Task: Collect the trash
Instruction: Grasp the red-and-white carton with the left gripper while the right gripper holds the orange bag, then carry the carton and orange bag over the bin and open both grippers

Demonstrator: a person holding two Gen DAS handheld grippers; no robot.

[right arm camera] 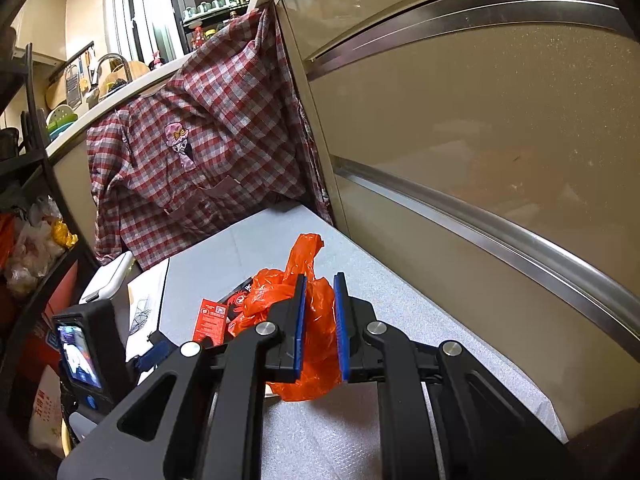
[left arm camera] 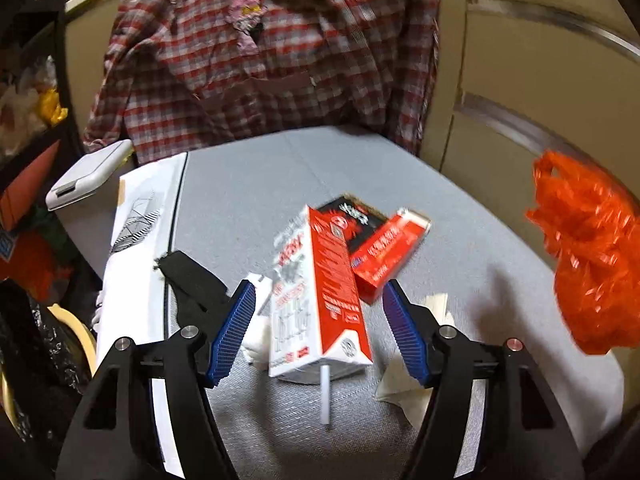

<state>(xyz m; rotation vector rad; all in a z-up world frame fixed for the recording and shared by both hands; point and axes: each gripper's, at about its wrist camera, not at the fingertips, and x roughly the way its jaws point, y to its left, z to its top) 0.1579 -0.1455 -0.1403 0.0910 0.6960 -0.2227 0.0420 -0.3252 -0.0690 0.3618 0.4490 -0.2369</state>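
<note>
Left gripper [left arm camera: 319,334] jaws released, milk carton [left arm camera: 320,300] between them, untouched.
Right gripper [right arm camera: 320,326] clenched on orange bag [right arm camera: 316,320] above grey table [right arm camera: 248,248].

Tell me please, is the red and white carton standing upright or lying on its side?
Lying on its side. In the left wrist view the carton rests lengthwise on the grey table, its straw sticking out level.

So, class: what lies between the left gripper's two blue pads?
In the left wrist view, the red-and-white carton with its white straw lies between the open left gripper pads, untouched.
</note>
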